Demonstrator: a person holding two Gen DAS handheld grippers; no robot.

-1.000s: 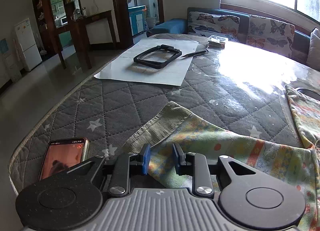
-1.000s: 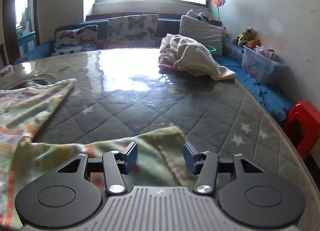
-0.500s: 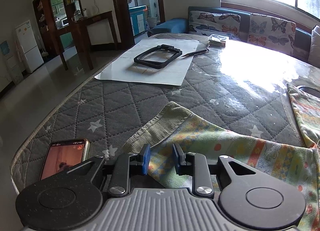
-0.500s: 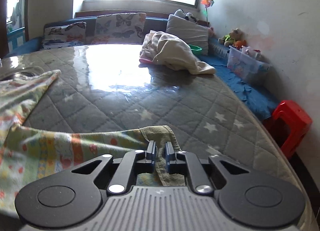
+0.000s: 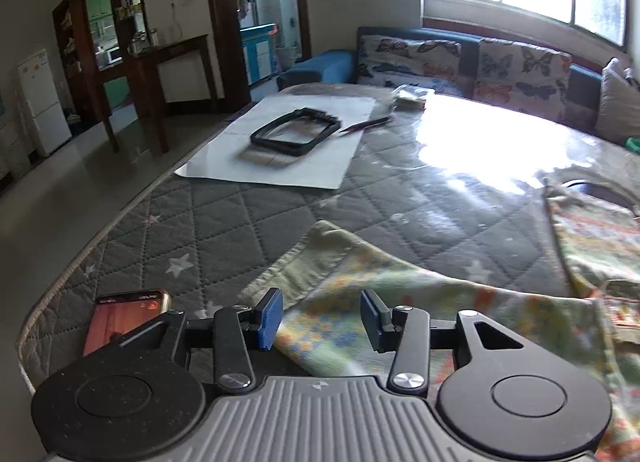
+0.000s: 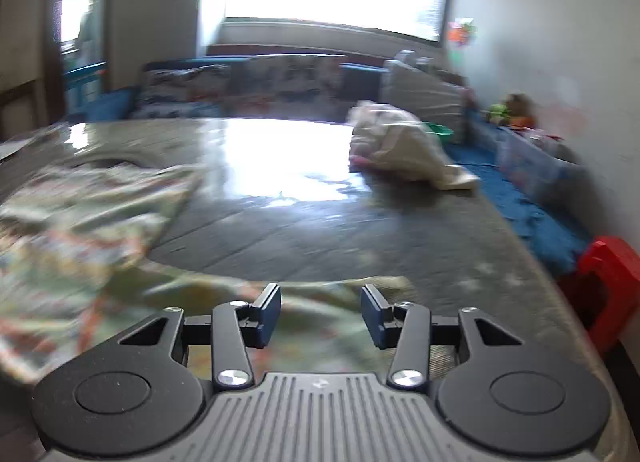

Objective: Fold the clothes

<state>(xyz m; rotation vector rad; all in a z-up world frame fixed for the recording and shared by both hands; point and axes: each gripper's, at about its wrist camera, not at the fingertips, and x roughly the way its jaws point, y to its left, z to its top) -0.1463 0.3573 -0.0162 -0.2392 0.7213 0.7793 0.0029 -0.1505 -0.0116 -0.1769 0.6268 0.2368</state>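
Left wrist view: the patterned garment [image 5: 420, 302] lies spread on the quilted mattress [image 5: 240, 221], its ribbed hem beneath the left gripper [image 5: 321, 320], jaws wide apart. Right gripper [image 6: 320, 316] likewise gapes above blurred cloth. A phone [image 5: 126, 320] lies beside.

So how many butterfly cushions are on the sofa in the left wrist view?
2: one cushion behind the table's far edge, the other cushion beside it, toward the window. A plain grey pillow sits further along; more could lie beyond the frame.
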